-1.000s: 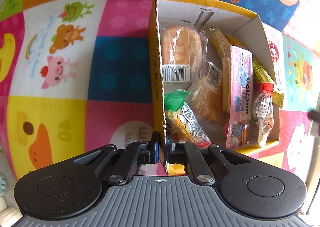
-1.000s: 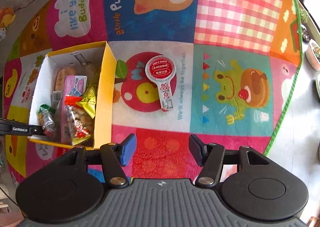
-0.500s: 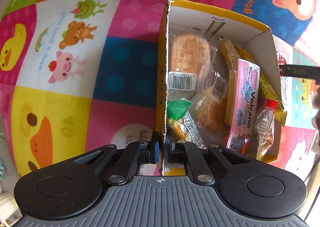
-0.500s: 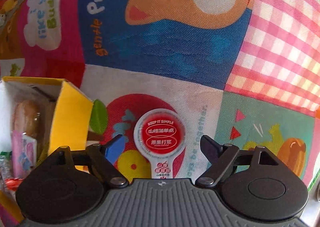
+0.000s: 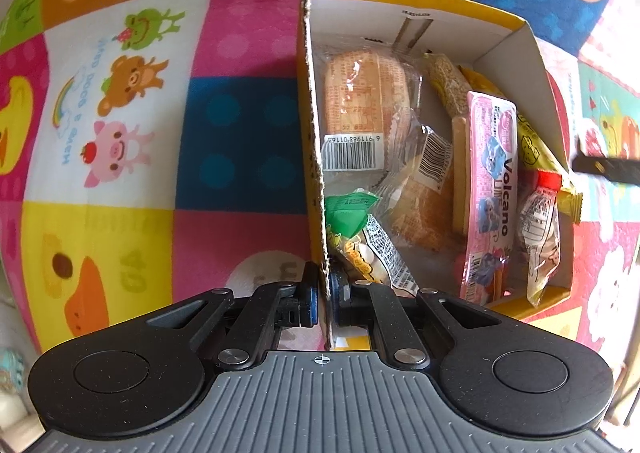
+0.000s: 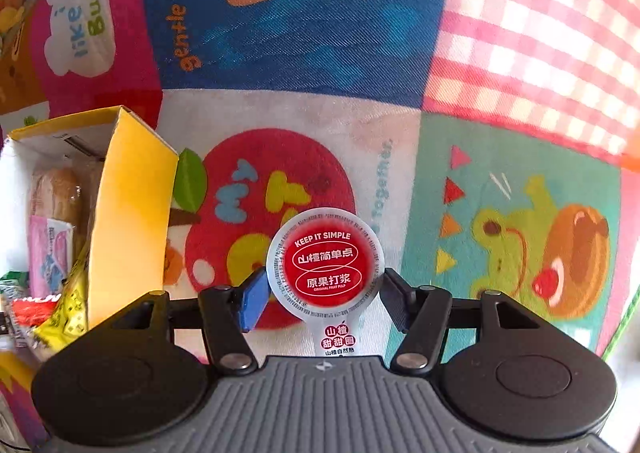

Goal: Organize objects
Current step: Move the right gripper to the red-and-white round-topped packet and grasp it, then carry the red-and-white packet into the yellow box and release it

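Right gripper (image 6: 324, 295) fingers apart, flanking the snack pack (image 6: 326, 269); long axis 12–6, stem toward 6. Left gripper (image 5: 325, 293) clamps the box (image 5: 316, 157) wall.

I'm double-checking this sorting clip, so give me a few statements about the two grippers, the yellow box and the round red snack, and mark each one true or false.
1. The left gripper is clamped on the yellow box wall. True.
2. The right gripper is shut on the round red snack. False: its fingers are open either side of the snack.
3. The round red snack lies on the play mat, outside the box. True.
4. The box is empty. False: it holds wrapped snacks, including a pink Volcano pack.
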### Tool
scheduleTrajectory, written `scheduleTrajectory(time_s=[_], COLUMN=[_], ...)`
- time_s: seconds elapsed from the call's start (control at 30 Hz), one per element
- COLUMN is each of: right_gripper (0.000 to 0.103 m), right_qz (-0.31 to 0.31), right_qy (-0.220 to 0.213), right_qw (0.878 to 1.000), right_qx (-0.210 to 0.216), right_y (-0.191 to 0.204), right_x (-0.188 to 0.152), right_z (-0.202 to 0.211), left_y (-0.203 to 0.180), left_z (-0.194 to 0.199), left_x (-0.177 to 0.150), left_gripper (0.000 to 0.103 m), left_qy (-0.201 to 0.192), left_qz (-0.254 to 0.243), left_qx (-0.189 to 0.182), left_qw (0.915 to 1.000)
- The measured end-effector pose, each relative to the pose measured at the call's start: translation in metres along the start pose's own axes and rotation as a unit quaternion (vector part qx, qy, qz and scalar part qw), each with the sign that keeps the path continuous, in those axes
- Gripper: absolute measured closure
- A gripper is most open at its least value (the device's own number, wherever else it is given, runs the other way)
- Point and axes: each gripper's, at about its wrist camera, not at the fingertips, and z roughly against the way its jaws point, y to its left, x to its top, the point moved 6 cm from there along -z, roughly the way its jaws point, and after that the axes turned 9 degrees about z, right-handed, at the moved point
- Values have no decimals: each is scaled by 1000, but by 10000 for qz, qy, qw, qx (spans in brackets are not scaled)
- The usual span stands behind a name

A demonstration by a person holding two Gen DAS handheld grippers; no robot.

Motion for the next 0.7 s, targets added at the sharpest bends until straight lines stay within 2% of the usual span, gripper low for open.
scheduleTrajectory(time_s=[0.2, 0.43, 0.57, 0.7], right_gripper=[43, 43, 43, 43], right_qz=[-569, -1079, -1217, -1296], right_qy=[50, 22, -146, -293], right_qw=[9983, 9937, 9912, 9896], right_qx=[72, 298, 496, 550], right_y=[10, 65, 94, 116], right_x=[-57, -105, -111, -113], right_z=[57, 125, 160, 191], left_y=[0, 5, 6, 6], left_z=[-5, -2, 1, 2], left_x=[9, 11, 4, 3], left_gripper=[95, 94, 94, 93], left_qy=[-46, -194, -294, -272], left_qz=[-247, -462, -702, -718], left_qx=[-137, -313, -368, -383], left_qw=[9996, 9983, 9964, 9963])
